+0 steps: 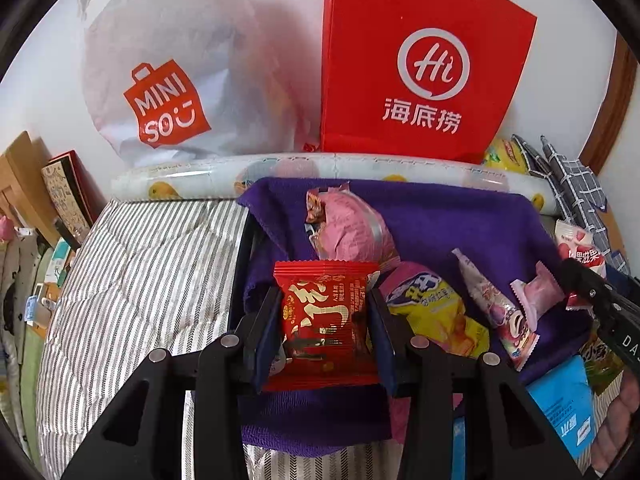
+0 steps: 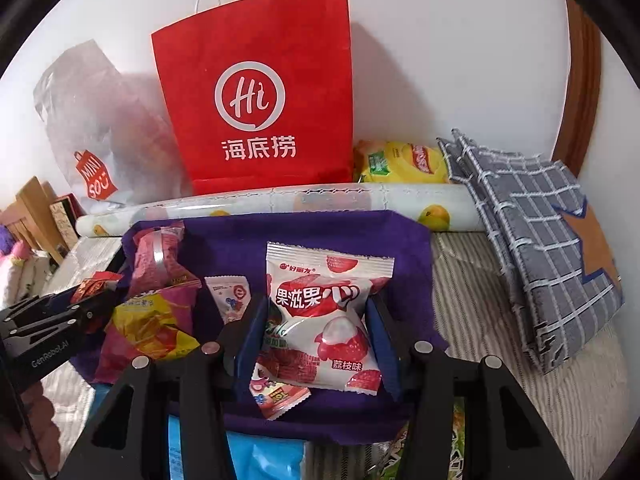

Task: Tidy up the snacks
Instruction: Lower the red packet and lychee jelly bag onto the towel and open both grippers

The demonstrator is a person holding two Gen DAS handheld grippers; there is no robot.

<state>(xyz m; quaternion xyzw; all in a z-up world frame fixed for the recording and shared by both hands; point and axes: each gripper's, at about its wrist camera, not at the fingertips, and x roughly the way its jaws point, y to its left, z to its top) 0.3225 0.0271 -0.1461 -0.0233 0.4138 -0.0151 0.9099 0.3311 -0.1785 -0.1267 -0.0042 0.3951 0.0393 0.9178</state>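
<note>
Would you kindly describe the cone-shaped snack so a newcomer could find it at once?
Start at the red paper bag standing against the wall, then drop to the purple cloth spread before it. On the cloth, right of the yellow and purple packet, lies the cone-shaped snack: the only slim, pointed wrapper, pale pink and tapering.

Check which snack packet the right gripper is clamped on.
The white-and-pink lychee gummy packet, pinched between the right gripper pads above the purple cloth. The red gold-lettered packet sits in the left gripper instead.
</note>
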